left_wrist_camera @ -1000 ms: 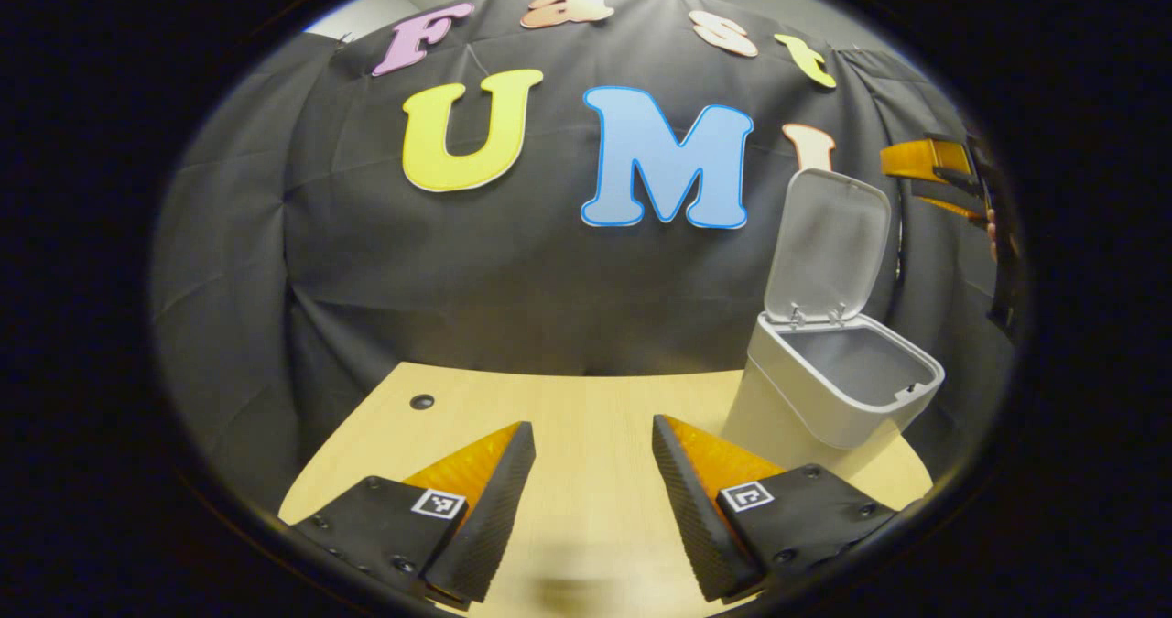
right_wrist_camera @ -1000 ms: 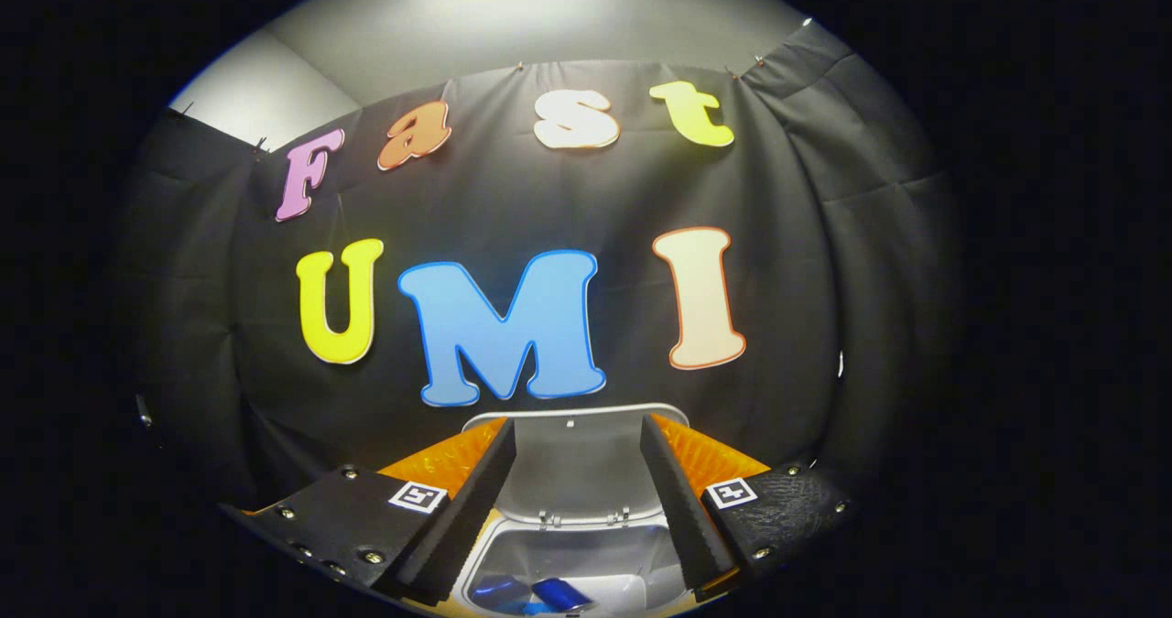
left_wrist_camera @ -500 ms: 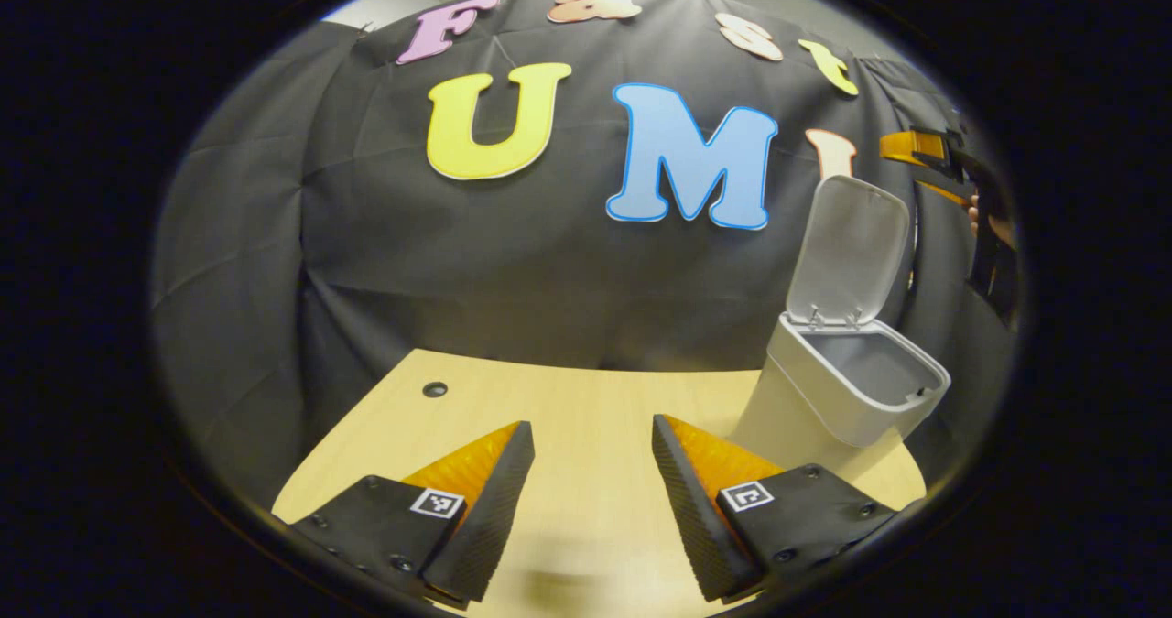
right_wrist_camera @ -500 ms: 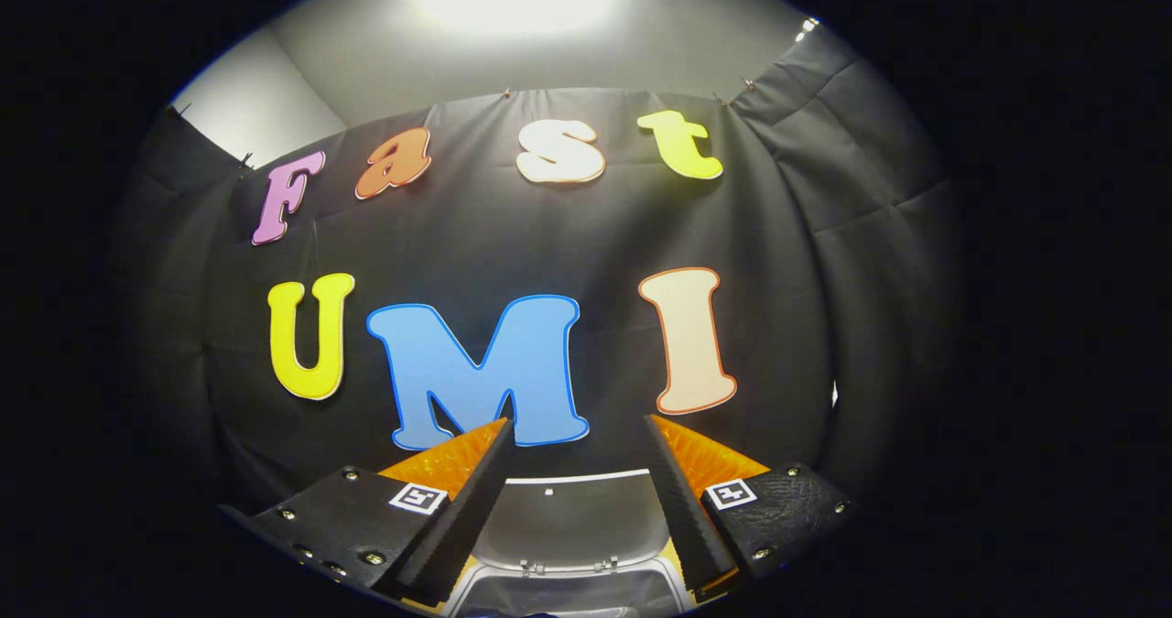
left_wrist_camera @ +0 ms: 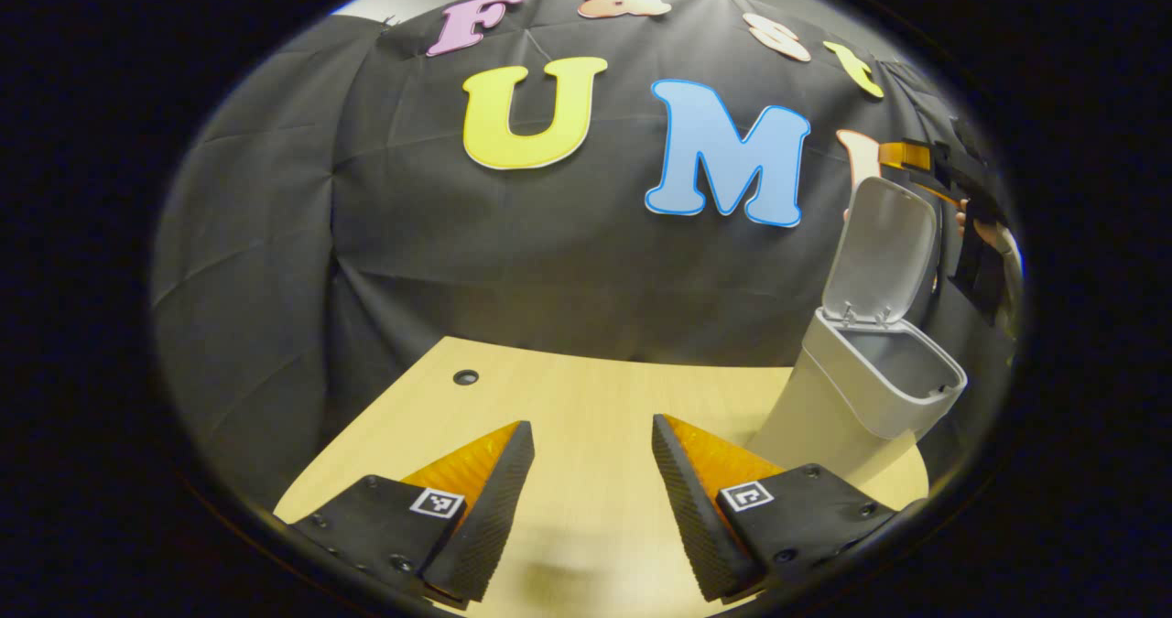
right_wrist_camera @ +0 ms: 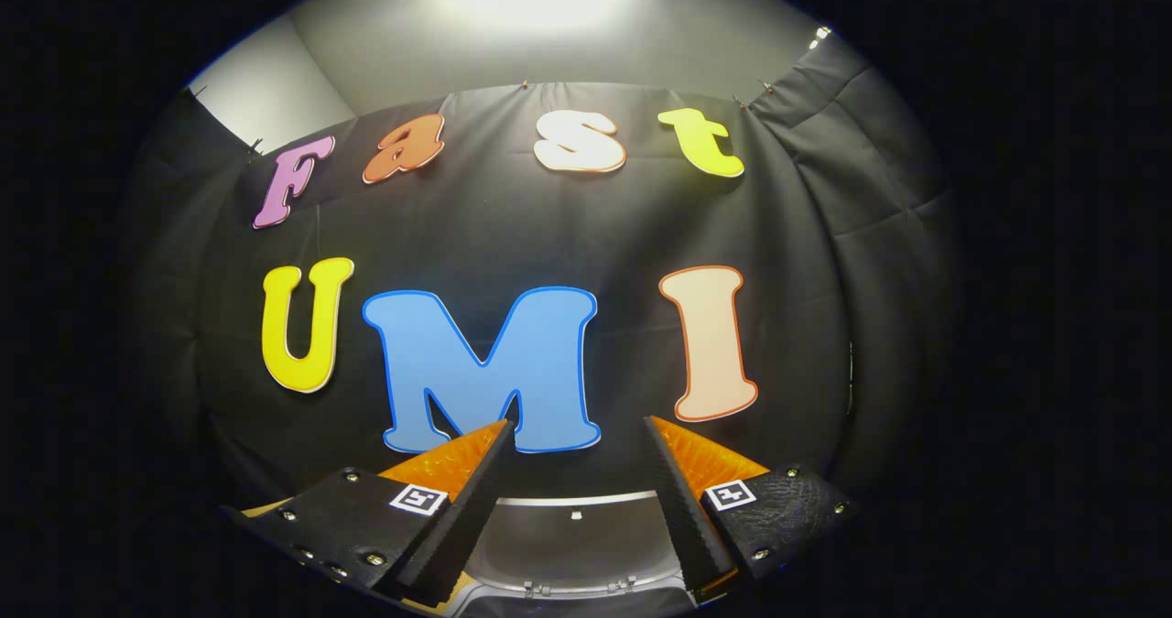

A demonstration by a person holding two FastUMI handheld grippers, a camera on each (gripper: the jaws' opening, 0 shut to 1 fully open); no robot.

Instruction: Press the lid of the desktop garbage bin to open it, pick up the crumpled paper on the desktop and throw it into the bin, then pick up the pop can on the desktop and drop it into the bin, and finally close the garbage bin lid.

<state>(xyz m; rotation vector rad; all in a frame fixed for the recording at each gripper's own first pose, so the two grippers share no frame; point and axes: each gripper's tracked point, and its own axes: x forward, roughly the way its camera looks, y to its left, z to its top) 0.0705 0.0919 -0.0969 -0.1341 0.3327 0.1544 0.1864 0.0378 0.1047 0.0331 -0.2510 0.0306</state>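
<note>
1. The right gripper (right_wrist_camera: 572,471) has risen since a second ago; the bin's inside, then visible below it, has left its view, and it now faces the raised lid (right_wrist_camera: 572,536).
2. Its fingers are spread and empty, as are those of the left gripper (left_wrist_camera: 586,471).
3. The garbage bin (left_wrist_camera: 861,398) stands open near the tabletop's (left_wrist_camera: 586,398) right edge.
4. I judge that paper and can are inside; only closing remains.

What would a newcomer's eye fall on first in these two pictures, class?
First the bin, standing at the right of the table with its lid raised upright. Next the left gripper, open and empty low over the bare tabletop. In the right gripper view, the right gripper is open, pointing at the top of the lid.
</note>
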